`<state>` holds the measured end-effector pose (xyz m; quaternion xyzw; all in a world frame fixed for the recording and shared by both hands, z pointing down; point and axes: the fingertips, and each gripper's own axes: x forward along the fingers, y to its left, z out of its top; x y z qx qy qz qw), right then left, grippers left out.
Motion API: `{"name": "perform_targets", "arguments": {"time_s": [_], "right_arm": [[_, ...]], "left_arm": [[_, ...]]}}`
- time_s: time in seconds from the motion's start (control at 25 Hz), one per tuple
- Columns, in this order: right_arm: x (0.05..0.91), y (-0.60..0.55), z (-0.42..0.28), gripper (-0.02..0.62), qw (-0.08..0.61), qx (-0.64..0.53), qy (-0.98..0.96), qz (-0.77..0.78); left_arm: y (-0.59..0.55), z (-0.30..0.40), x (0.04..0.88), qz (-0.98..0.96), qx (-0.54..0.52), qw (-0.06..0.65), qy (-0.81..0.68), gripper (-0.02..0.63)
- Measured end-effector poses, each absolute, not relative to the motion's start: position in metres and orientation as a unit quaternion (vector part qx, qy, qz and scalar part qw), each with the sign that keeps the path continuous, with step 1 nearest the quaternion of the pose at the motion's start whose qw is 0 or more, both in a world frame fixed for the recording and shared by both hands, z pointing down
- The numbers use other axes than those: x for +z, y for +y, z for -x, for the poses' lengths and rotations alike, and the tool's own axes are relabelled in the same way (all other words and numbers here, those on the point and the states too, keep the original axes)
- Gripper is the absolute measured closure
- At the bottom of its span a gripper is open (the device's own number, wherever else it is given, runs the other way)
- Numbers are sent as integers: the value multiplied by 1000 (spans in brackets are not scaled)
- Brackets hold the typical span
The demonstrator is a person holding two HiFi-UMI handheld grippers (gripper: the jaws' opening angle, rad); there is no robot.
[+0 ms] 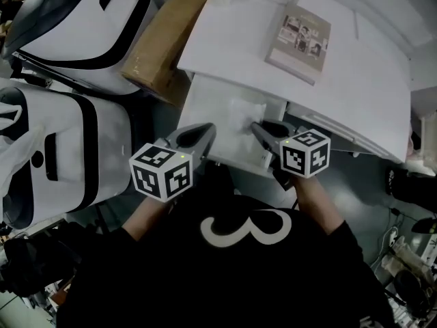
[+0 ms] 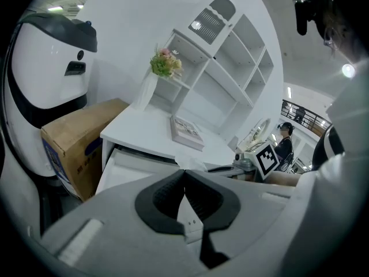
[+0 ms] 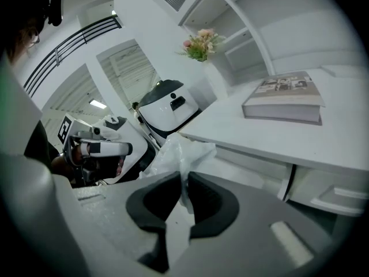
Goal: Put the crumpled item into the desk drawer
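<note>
A crumpled piece of clear white plastic (image 3: 180, 152) is pinched between the pads of my right gripper (image 3: 184, 176) and bulges out past its tips. In the head view the right gripper (image 1: 257, 128) hangs over the front of the open white desk drawer (image 1: 218, 108), which also shows behind the plastic in the right gripper view. My left gripper (image 1: 207, 134) is just left of it at the drawer's front edge. Its jaws (image 2: 184, 171) are shut tip to tip with nothing between them. The drawer (image 2: 130, 167) lies ahead of it.
A book (image 1: 299, 37) lies on the white desk top (image 1: 362, 80). A cardboard box (image 1: 164, 46) leans at the desk's left, beside two white and black machines (image 1: 65, 149). A shelf unit with flowers (image 2: 165, 63) stands behind the desk.
</note>
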<state>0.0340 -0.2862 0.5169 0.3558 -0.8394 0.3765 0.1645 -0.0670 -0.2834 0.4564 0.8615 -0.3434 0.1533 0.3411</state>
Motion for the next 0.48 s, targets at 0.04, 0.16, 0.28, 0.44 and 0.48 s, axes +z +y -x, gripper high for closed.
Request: {"name": "perform_targets", "arguments": {"time_s": [0.04,0.16,0.28,0.44,0.48], "right_arm": [[522,-289,-33,552,168,379,-838,-355],[538,-297,-29,552,180,388,-833,-351],[556,-306,-27,552,194,393,-828,-349],[579,-314,-22,552,214,396,-824,-344],[585,-316,-21,552,218,399,-822,-343]], "left_arm": [[-286,67,459,-861,155,343,-342,597],[-294,66,468,-858,161,350,-340,597],[-301,65,477,-856,167,356,-337,597],[-308,65,490,-853,171,362,-335,597],[-310,65,493,-852,172,364,-335,597]]}}
